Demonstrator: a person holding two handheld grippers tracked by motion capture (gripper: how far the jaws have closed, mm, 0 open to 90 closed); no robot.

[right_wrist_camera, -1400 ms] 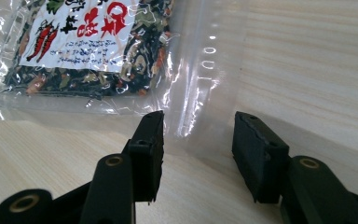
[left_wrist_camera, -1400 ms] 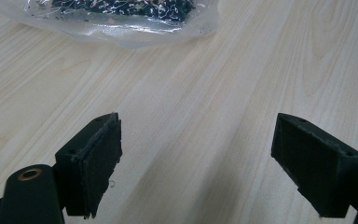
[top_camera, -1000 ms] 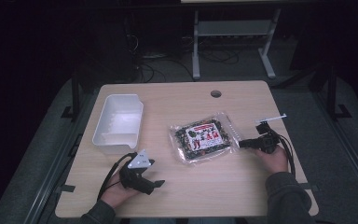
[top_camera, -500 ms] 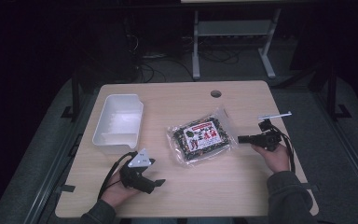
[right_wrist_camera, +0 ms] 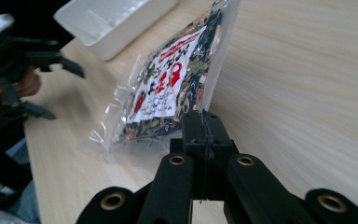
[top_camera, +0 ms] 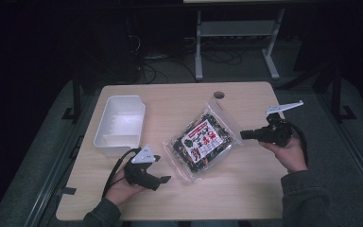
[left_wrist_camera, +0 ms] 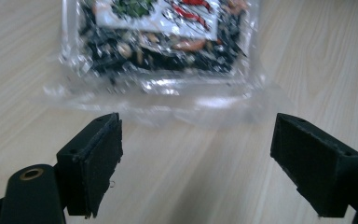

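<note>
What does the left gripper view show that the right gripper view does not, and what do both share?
Left gripper view: the left gripper with open jaws short of the packet's clear lower edge.

Right gripper view: the right gripper shut on the packet's edge, lifting that side, and the white tray.

Both: the snack packet and the wooden table.

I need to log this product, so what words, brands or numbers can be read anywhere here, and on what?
Clear snack bag: its white label carries large red characters and smaller dark print, too blurred to read in any view.
White tray: no text on it.
Table: no text on it.
</note>
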